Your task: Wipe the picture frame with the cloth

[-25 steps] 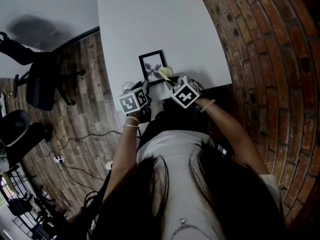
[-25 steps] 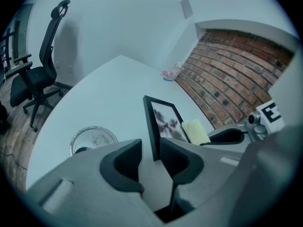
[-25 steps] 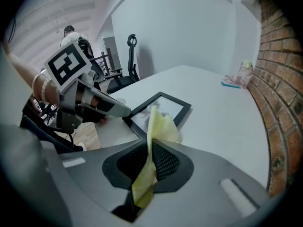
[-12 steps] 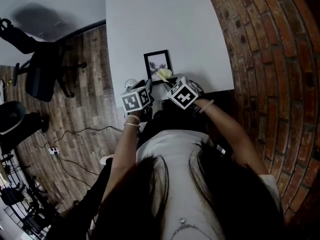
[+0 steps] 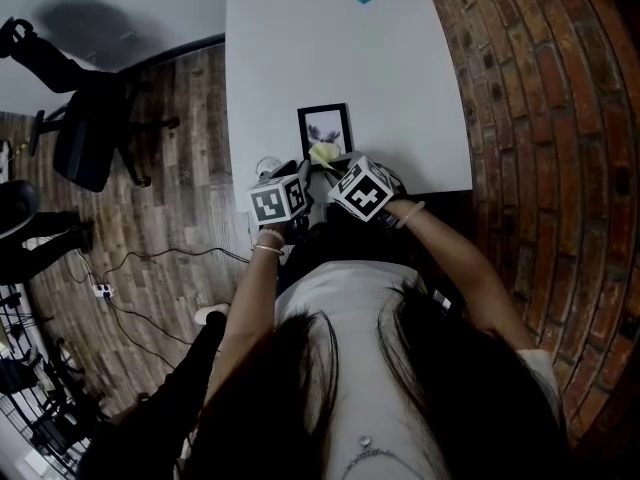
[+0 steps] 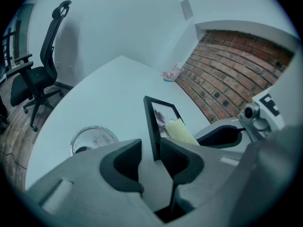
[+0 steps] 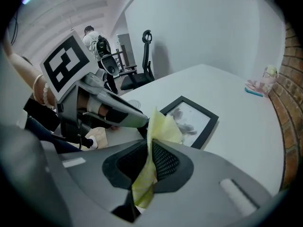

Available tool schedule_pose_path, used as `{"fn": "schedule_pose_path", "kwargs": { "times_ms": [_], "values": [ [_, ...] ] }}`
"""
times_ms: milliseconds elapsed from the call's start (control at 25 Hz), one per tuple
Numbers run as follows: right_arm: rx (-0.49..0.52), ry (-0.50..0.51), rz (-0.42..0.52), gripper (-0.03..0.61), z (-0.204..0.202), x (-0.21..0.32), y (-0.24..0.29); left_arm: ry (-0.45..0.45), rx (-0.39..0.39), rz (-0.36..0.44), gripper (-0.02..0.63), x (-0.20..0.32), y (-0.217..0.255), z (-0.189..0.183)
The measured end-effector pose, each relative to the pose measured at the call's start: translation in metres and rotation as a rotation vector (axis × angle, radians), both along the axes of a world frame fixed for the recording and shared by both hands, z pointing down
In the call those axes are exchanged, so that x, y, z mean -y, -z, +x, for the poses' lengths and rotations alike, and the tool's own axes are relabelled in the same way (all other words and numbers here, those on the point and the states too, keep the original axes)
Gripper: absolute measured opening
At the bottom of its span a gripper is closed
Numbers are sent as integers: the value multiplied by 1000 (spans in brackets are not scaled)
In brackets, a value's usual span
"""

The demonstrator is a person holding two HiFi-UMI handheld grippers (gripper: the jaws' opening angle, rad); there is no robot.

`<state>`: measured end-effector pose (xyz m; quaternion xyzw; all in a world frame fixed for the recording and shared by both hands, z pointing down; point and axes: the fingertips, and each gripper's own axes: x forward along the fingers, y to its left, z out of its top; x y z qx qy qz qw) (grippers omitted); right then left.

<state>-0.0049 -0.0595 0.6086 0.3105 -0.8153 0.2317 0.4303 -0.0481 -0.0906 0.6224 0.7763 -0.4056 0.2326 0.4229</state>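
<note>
Both my forearms reach forward to the near edge of the white counter [image 5: 330, 58], with my two hand-held grippers side by side. My left hand-held gripper [image 6: 150, 151] pinches the near corner of the one picture frame [image 5: 325, 126], which is close to that edge. My right hand-held gripper [image 7: 150, 161] is pressed together on the one yellow cloth [image 7: 162, 126], and the cloth rests over the frame's near part.

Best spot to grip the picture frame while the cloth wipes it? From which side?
Take the picture frame by its near black border at the corner, coming from the person's edge of the table. It lies face up, so only the thin rim offers a pinch, and this leaves the glass free for the cloth. The left gripper sits there.
</note>
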Motion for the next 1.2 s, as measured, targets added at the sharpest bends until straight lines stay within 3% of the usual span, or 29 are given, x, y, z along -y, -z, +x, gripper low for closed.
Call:
{"fn": "schedule_pose_path", "kwargs": {
  "times_ms": [600, 920, 1200],
  "values": [
    [45, 82, -41, 36, -27, 7, 6, 9, -4, 6, 121, 1, -1, 1],
    [111, 50, -15, 37, -32, 29, 23, 12, 3, 15, 123, 1, -1, 1],
    [76, 98, -16, 35, -33, 37, 14, 14, 6, 22, 123, 1, -1, 2]
  ]
}}
